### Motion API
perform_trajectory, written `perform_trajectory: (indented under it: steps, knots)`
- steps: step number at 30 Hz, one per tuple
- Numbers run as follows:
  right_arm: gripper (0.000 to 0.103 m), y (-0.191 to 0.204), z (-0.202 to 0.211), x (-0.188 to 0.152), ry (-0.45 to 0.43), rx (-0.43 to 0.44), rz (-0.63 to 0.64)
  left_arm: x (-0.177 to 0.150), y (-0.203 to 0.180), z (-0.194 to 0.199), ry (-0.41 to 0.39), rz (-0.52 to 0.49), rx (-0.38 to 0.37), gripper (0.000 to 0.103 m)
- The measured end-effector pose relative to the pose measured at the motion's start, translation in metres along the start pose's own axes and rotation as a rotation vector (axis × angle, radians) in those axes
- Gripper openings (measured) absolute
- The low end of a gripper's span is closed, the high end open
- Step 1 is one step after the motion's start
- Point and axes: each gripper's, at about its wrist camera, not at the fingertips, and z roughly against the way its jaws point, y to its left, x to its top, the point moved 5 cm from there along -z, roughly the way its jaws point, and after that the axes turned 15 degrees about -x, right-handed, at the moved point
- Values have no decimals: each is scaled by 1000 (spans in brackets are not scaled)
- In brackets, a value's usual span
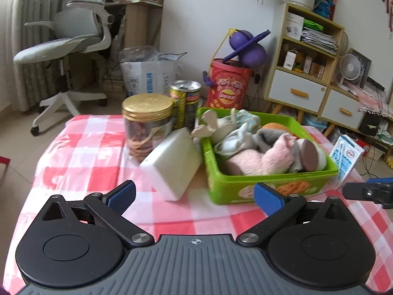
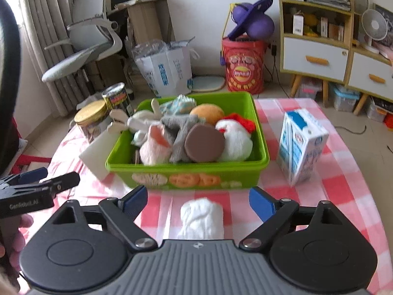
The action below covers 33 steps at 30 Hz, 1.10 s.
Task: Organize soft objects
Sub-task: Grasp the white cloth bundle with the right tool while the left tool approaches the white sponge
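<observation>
A green bin [image 1: 270,184] [image 2: 186,172] on the checked table holds several soft things: a pink plush [image 1: 267,157] [image 2: 154,147], grey socks [image 2: 181,127], a white and red plush [image 2: 235,137], an orange ball [image 2: 207,113]. A white sponge block [image 1: 172,164] [image 2: 98,152] leans on the bin's left side. A white rolled cloth [image 2: 201,217] lies on the table between my right gripper's [image 2: 199,201] open fingers. My left gripper [image 1: 194,194] is open and empty, just short of the sponge block.
A gold-lidded cookie jar [image 1: 147,125] [image 2: 92,119] and a can [image 1: 185,103] [image 2: 118,98] stand behind the sponge. A milk carton [image 2: 301,147] [image 1: 346,159] stands right of the bin. Chair, shelves and a red tub lie beyond the table.
</observation>
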Motion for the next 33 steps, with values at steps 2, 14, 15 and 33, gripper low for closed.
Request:
perform_trajectory:
  steps: [2,14,15,33]
  knots:
    - [66,1,2,-7,12,-4,-2,-3,7,1,4,8,8,98]
    - [66,17,-11,-48,95,-8,65,-14,54,-20,-11,22,71,98]
    - [66,18,-13,-50,102,-15,70,-14,56,-24,-13,31,65,98]
    - [63,-8,-45,-61,212,-77,4,-3,63,-66,-79,146,-35,65]
